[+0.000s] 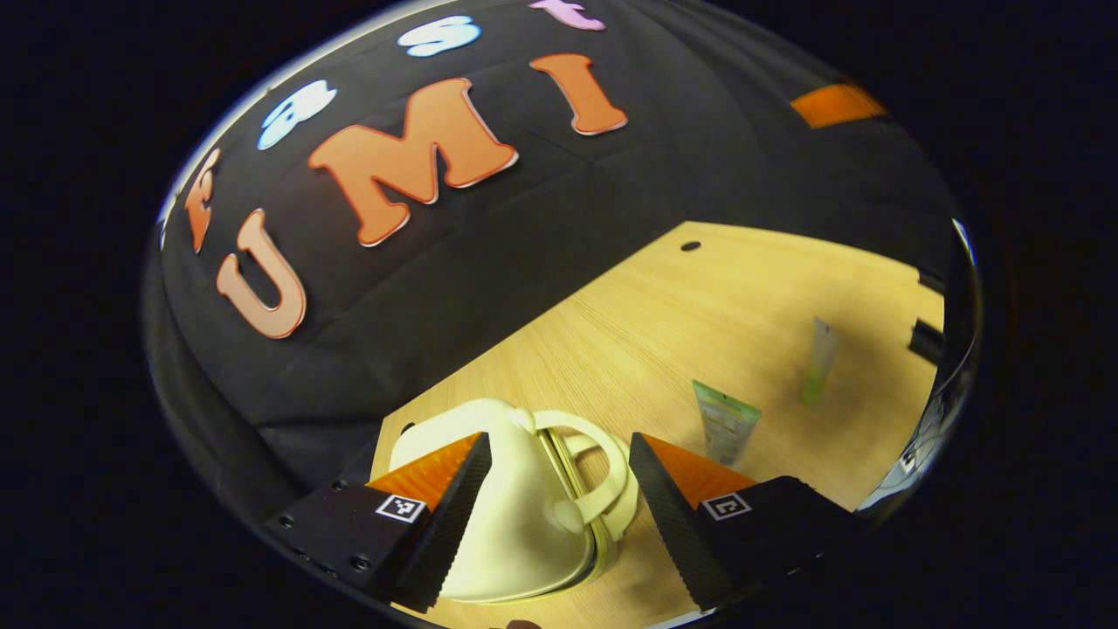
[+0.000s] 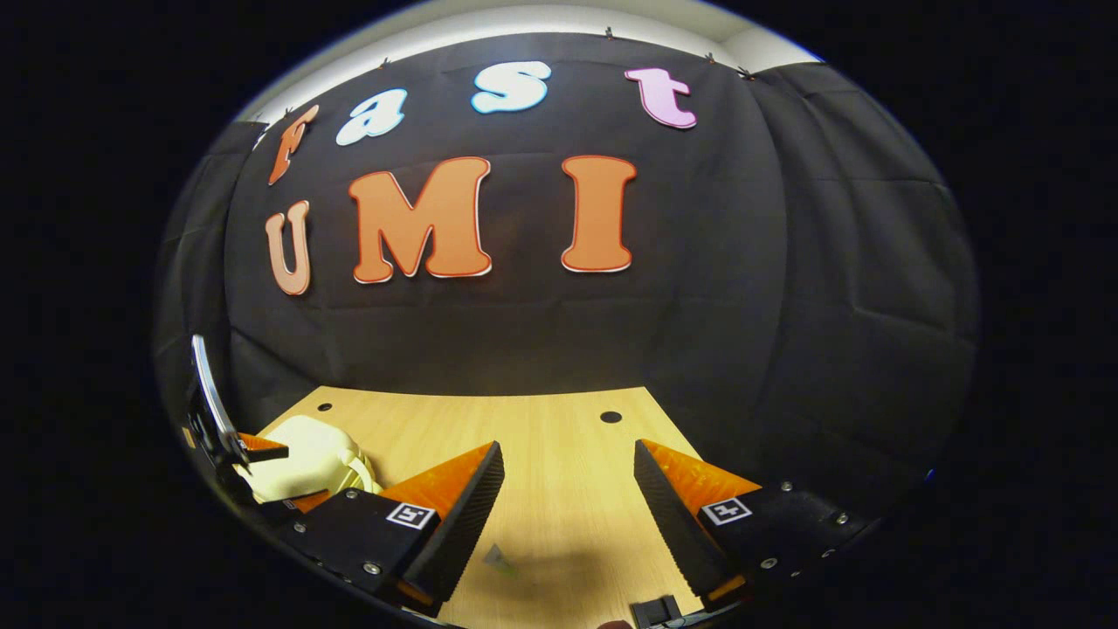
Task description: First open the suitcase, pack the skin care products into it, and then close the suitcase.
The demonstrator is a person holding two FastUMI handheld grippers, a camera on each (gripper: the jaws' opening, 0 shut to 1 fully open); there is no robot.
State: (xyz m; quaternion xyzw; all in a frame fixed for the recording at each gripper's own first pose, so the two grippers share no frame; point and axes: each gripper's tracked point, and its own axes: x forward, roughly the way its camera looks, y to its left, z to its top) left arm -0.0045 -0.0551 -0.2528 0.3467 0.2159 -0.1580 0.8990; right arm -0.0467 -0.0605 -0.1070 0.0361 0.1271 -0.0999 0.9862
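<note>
A small cream suitcase (image 1: 511, 524) lies closed on the wooden table (image 1: 664, 323), its handle (image 1: 607, 476) pointing right. My left gripper (image 1: 559, 454) is open, its fingers straddling the suitcase's near end. Two skin care tubes lie beyond it: a green one (image 1: 725, 424) and a paler one (image 1: 821, 358) farther right. In the right gripper view, my right gripper (image 2: 569, 450) hangs open over bare table (image 2: 559, 489), nothing between its fingers. At far left there, the suitcase (image 2: 306, 463) sits with the left gripper (image 2: 279, 476) around it. A small greenish tube tip (image 2: 500, 559) shows low between my right fingers.
The black cloth wall (image 2: 559, 332) closes off the back and right of the table. Two round holes (image 2: 610, 417) mark the tabletop near its far edge. A dark fixture (image 1: 926, 336) sits at the table's right edge in the left gripper view.
</note>
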